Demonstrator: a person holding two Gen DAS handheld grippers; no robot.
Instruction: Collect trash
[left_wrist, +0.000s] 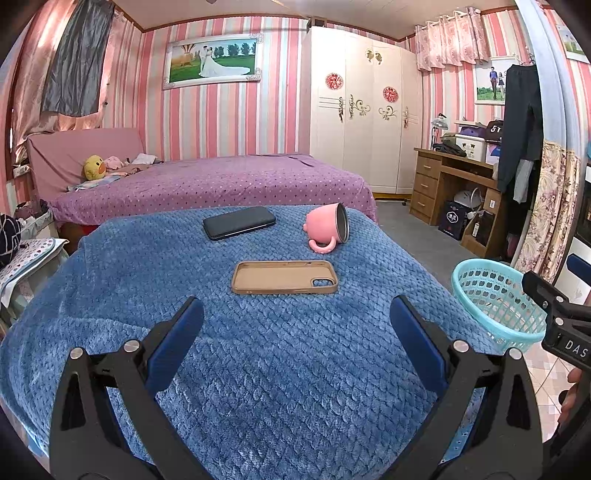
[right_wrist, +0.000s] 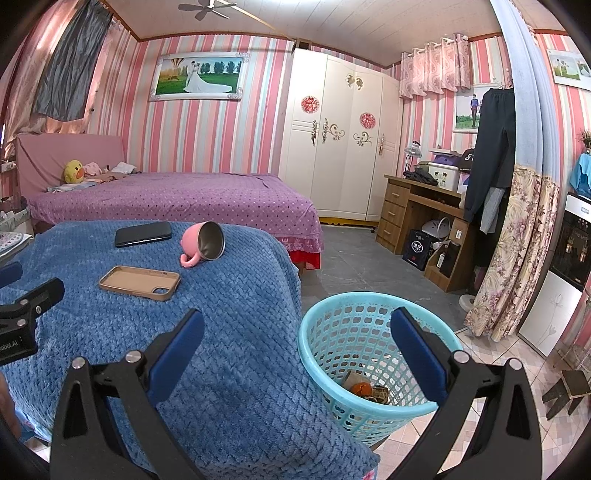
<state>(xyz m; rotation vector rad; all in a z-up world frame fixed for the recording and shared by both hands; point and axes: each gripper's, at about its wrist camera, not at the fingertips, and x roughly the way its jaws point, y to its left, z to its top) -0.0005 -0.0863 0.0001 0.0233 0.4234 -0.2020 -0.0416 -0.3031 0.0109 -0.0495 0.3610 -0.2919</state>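
Holding scraps, teal mesh basket (right_wrist: 369, 354) beside blanket (right_wrist: 229, 369)

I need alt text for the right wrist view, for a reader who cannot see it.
The open right gripper hovers above a light blue basket holding some trash, beside a blue blanket. On the blanket lie a tan phone case, a black phone and a tipped pink mug.

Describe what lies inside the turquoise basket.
The basket holds an orange scrap and brownish trash; its near wall hides whatever lies lower.
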